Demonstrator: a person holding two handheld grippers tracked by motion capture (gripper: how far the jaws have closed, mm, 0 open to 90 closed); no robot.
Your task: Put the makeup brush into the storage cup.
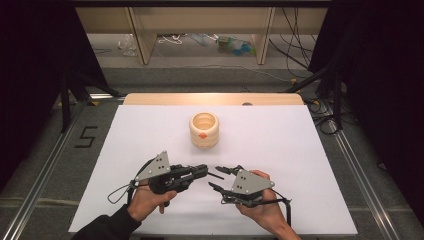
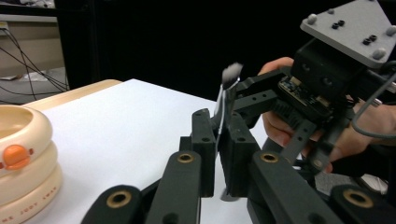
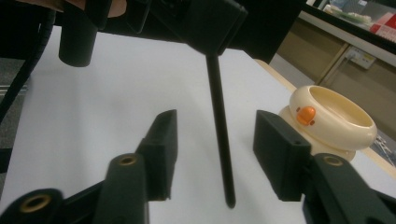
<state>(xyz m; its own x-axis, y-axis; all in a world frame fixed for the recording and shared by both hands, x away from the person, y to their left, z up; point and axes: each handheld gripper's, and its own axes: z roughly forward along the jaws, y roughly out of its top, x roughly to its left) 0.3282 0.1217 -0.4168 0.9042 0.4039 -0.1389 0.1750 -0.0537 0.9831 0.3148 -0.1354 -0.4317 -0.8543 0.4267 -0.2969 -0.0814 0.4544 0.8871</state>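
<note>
My left gripper [image 1: 202, 171], low centre-left in the high view, is pinched on a thin black brush [image 3: 219, 126] whose handle pokes toward my right gripper [image 1: 218, 177]. In the right gripper view that handle runs down the middle of the frame, between my spread jaws and touching neither. My guess is a handover: the right hand need only close across the handle. The cream duck-faced pot [image 1: 204, 130] sits farther up the frame, well apart from both.
</note>
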